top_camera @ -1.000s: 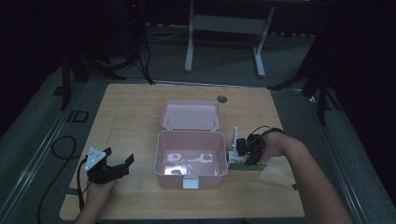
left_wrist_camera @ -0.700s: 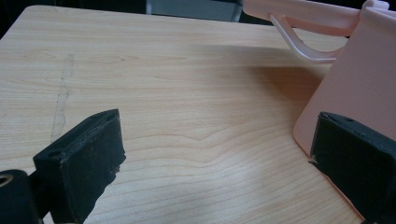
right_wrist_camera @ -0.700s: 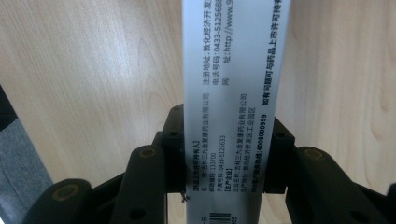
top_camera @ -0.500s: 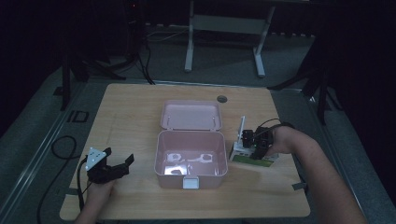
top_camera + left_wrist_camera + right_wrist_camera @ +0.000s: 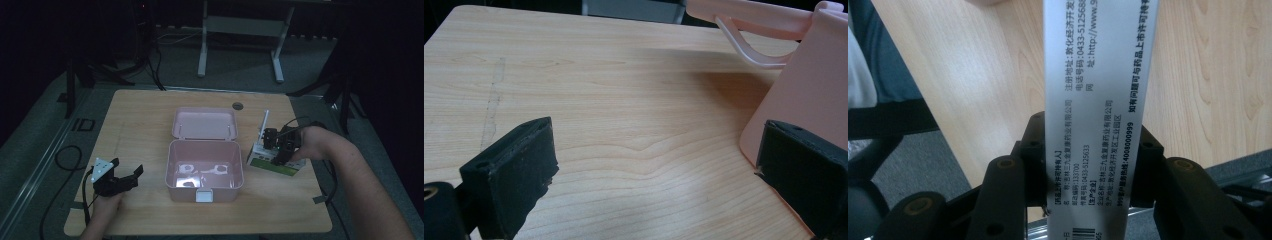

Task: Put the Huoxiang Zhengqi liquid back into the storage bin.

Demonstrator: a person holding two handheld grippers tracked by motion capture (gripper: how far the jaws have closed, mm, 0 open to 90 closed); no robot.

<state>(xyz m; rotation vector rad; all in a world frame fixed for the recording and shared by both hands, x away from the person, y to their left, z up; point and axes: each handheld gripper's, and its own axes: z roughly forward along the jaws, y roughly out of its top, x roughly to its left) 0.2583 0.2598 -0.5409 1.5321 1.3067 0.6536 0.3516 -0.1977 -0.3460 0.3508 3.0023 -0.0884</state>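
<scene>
The right gripper (image 5: 276,148) is clamped on a white medicine box (image 5: 1095,100) with a green-and-white face, near the desk's (image 5: 145,120) right edge. Compared with a second ago, when the box sat lower beside the pink case (image 5: 204,170), it now rides a little higher and has tipped, one thin white end standing up toward the far edge. In the right gripper view the printed white panel runs straight up between the two black jaws, which press on its narrow sides, so the grip looks firm rather than a mere touch. The box appears lifted off the wood, though the high view is too dim to show the gap underneath for certain.

The case stands open in the middle of the desk, its lid (image 5: 204,123) laid back toward the far edge and a few pale items lying on its floor. That lift suggests the box is bound for this open case, just to its left; the carry would need to clear the case's right wall before lowering.

The left gripper (image 5: 116,181) rests near the near-left corner with its jaws apart and nothing between them, unchanged from the earlier frames. Its own view looks across bare wood to the case's left wall (image 5: 809,85), close by one jaw.
</scene>
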